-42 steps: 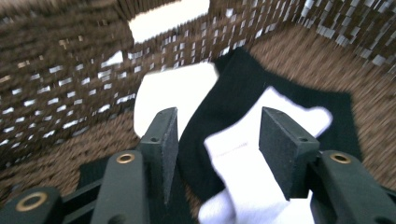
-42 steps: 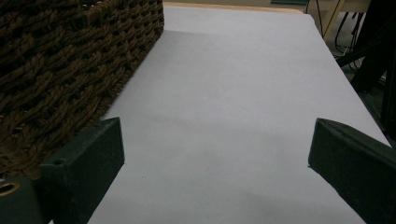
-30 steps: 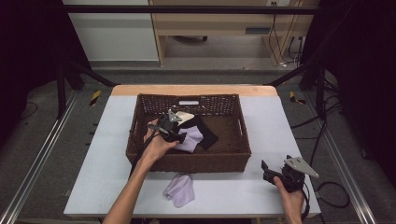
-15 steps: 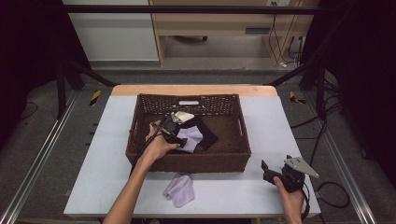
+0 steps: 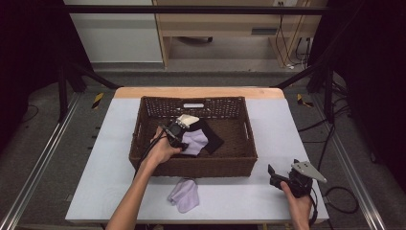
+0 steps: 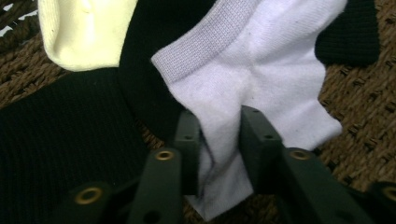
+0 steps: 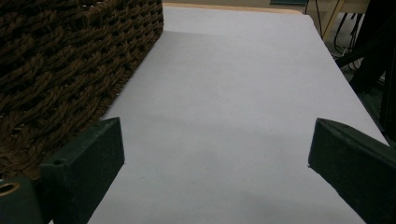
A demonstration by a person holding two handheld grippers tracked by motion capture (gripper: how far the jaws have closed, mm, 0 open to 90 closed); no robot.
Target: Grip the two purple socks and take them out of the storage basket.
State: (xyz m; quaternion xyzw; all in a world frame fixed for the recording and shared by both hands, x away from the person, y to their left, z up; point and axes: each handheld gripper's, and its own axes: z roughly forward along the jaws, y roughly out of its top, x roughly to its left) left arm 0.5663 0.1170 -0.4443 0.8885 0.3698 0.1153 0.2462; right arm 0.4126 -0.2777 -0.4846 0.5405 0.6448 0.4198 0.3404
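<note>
Pinching the white sock (image 6: 261, 74) inside the basket (image 5: 143, 139), the left gripper (image 6: 218, 135) clamps it — right gripper (image 7: 215, 154) gapes over the counter (image 7: 233, 93).

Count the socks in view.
4: a lilac sock on the table before the basket; lilac, black and cream socks inside it. More may hide underneath.

In the left gripper view, the pale lilac ankle sock (image 6: 261, 79) has its lower fold hidden between the 2 black jaws. The black ribbed sock (image 6: 60, 144) runs off the left and bottom edges, and the cream-yellow sock (image 6: 84, 32) is cut by the top edge. The dark brown woven wicker basket (image 7: 60, 60) is cropped at the right gripper view's left edge.
</note>
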